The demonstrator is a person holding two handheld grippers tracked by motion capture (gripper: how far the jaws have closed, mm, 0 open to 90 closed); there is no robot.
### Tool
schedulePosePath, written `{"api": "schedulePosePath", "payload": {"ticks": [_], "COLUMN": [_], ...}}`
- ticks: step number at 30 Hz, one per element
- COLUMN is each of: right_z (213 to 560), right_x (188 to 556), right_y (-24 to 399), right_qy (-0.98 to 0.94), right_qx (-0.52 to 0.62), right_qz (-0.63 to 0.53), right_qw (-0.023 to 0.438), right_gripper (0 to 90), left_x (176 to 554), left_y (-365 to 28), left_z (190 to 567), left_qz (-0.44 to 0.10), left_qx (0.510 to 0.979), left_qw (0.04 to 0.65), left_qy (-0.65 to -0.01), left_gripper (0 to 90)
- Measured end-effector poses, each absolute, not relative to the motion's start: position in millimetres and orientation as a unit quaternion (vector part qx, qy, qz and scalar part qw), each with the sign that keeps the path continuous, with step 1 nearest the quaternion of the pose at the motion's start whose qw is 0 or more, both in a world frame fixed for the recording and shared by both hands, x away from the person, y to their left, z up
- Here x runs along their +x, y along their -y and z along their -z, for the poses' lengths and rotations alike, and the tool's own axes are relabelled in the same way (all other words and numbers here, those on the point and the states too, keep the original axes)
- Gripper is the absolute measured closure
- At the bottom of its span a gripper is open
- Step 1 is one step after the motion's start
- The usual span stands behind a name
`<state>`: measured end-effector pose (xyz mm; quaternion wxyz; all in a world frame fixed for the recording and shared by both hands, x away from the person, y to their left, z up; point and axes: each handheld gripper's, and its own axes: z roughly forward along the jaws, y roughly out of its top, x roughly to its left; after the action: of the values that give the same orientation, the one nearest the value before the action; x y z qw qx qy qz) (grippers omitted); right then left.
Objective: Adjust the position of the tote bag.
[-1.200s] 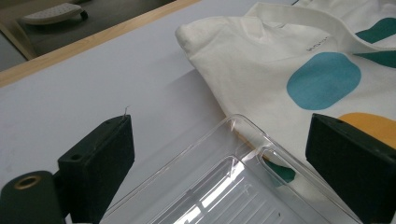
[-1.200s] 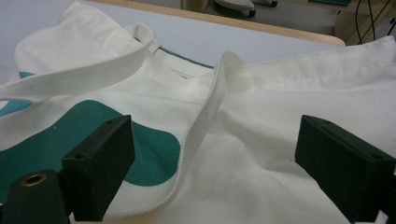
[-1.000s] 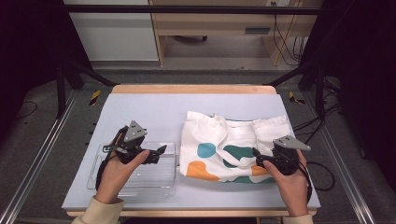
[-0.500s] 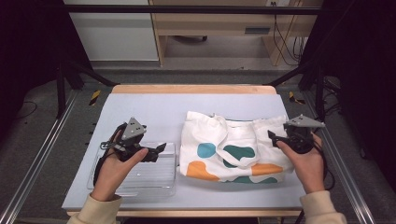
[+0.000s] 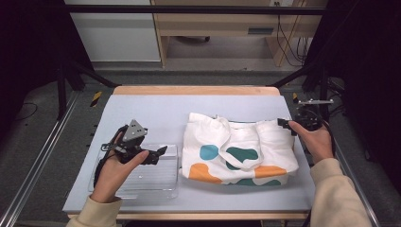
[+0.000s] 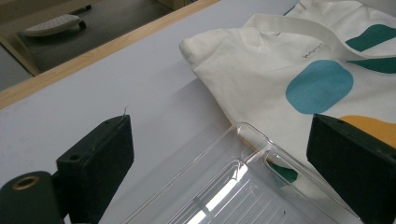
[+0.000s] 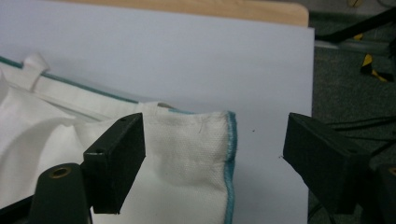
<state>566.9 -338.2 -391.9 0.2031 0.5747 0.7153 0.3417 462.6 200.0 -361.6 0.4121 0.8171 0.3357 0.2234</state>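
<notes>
A white cloth bag printed with teal, blue and orange blobs lies crumpled on the grey mat. My right gripper is at the bag's far right corner. In the right gripper view its jaws stand wide apart with the teal-edged bag corner lying between them, untouched by the pads. These jaws have just been opening. My left gripper hovers open over a clear plastic tray left of the bag. In the left gripper view its jaws frame the tray's corner and the bag.
The mat covers a wooden table whose far edge shows as a strip. Metal rails run along both sides. Cables and dark stands sit off the right edge, and a cabinet stands beyond.
My right hand has moved away from the person and to the right, from the bag's near right part to its far right corner. The left hand has stayed over the tray.
</notes>
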Motion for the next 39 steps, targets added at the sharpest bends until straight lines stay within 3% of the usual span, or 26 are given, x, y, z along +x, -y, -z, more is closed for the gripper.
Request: {"api": "schedulePosePath", "payload": {"ticks": [3, 6, 7, 9, 16, 24, 39], "right_z": [397.2, 399.7, 399.7, 395.6, 385.2, 364.7, 369.4], "right_x": [570.4, 563.9, 563.9, 552.5, 520.3, 455.4, 396.9], "right_y": [334.1, 327.3, 327.3, 322.8, 308.0, 283.6, 294.7], "right_qy": [-0.719, -0.72, -0.72, -0.71, -0.692, -0.693, -0.694], "right_qx": [0.578, 0.573, 0.573, 0.57, 0.554, 0.482, 0.417], "right_qz": [-0.331, -0.333, -0.333, -0.346, -0.385, -0.451, -0.514], "right_qw": [0.197, 0.204, 0.204, 0.225, 0.257, 0.291, 0.283], "right_gripper": [29.5, 54.4, 54.4, 72.3, 76.8, 77.7, 78.0], "left_x": [462.1, 462.1, 462.1, 461.5, 457.3, 458.3, 504.4], "left_y": [-199.4, -198.2, -198.2, -196.2, -190.1, -168.9, -100.9], "left_z": [361.4, 361.6, 361.6, 362.1, 364.4, 362.3, 355.3], "left_qz": [-0.223, -0.224, -0.224, -0.224, -0.232, -0.245, -0.218], "left_qx": [0.816, 0.818, 0.818, 0.819, 0.82, 0.831, 0.835], "left_qw": [0.415, 0.411, 0.411, 0.411, 0.402, 0.386, 0.411], "left_qy": [-0.335, -0.335, -0.335, -0.334, -0.334, -0.316, -0.293], "left_gripper": [7.4, 7.4, 7.4, 7.4, 7.6, 8.0, 13.0]}}
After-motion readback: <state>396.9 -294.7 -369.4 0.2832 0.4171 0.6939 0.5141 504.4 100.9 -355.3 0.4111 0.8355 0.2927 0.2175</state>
